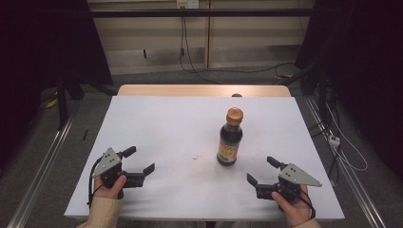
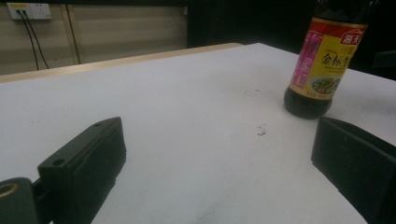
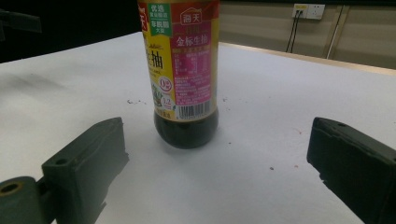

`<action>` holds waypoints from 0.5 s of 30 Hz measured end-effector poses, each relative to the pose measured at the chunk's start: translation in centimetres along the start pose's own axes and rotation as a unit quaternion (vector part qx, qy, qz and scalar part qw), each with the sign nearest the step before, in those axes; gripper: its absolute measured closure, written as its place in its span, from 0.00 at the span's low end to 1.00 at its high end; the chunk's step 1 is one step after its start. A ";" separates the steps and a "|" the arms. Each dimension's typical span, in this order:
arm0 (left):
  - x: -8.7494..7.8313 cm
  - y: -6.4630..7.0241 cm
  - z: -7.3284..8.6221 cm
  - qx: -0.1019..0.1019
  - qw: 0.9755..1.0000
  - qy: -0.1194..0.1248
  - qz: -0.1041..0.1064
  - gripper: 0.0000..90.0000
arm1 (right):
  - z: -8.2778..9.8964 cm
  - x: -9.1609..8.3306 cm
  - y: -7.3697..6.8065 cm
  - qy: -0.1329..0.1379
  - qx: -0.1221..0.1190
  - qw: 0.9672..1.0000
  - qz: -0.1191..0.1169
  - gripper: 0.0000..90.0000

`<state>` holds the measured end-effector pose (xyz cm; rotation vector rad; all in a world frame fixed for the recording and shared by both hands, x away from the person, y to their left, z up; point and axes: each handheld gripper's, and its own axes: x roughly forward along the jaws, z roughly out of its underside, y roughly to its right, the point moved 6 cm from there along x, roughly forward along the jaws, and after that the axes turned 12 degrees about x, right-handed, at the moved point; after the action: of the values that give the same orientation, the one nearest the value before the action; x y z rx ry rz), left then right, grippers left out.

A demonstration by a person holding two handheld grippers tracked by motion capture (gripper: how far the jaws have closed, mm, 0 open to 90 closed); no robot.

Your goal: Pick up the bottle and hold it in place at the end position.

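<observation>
High view: a dark sauce bottle (image 1: 230,137) stands upright on the white table (image 1: 157,128), a little right of the table's middle, with an orange-brown cap on top. The left gripper (image 1: 141,160) rests well to the left of the bottle, nearer the person; the right gripper (image 1: 263,170) lies just right of the bottle and nearer the person, much closer to it than the left one. Both sets of jaws stand wide apart with nothing between them; neither touches the bottle. In the right gripper view the bottle (image 3: 184,74) is straight ahead between the spread jaws, still clear of both. In the left gripper view the bottle (image 2: 322,65) sits off to the upper right, well apart. Risks, as judged: the bottle is tall and narrow, so a jaw nudging it high on one side could tip it before the grip closes; a grip on the smooth label could slip or let the bottle swing; a one-sided approach could push it along the table instead of catching it. If the cap is loose, a fall could spill dark liquid on the white top. Writing: the label carries a red badge reading 海天, large characters 金标生抽, a green patch reading 优选 and 年脱脂 大豆 (small, not sure), a round mark with "0" and a barcode. Small dark specks lie on the table near the bottle's base.
</observation>
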<state>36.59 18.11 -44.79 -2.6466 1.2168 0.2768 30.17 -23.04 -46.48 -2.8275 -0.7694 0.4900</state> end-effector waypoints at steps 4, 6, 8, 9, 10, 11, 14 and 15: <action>-0.1 0.1 -0.1 -0.001 1.000 0.005 0.000 0.03 | 0.0 0.1 0.0 -0.001 -0.001 1.000 0.004 0.04; 0.0 0.2 -0.2 0.002 1.000 0.005 0.002 0.03 | -0.1 0.2 -0.1 -0.004 -0.004 1.000 0.005 0.04; 0.1 0.3 -0.2 0.006 1.000 0.005 0.004 0.03 | -0.2 0.3 -0.1 -0.005 -0.008 1.000 0.006 0.04; 0.1 0.3 -0.2 0.006 1.000 0.005 0.004 0.03 | -0.3 0.4 -0.2 -0.005 -0.010 1.000 0.006 0.04; 0.1 0.4 -0.3 0.006 1.000 0.005 0.004 0.03 | -0.4 0.5 -0.2 -0.005 -0.012 1.000 0.006 0.04; 0.2 0.4 -0.3 0.009 1.000 0.005 0.006 0.03 | -0.5 0.6 -0.3 -0.007 -0.015 1.000 0.006 0.04; 0.1 0.5 -0.4 0.013 1.000 0.006 0.006 0.03 | -0.8 0.8 -0.5 -0.009 -0.023 1.000 0.013 0.04; 0.1 0.5 -0.4 0.013 1.000 0.007 0.005 0.03 | -0.9 0.9 -0.5 -0.009 -0.025 1.000 0.015 0.04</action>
<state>36.34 17.60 -44.49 -2.6244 1.2306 0.2434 31.02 -22.24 -45.77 -2.8895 -0.7529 0.5073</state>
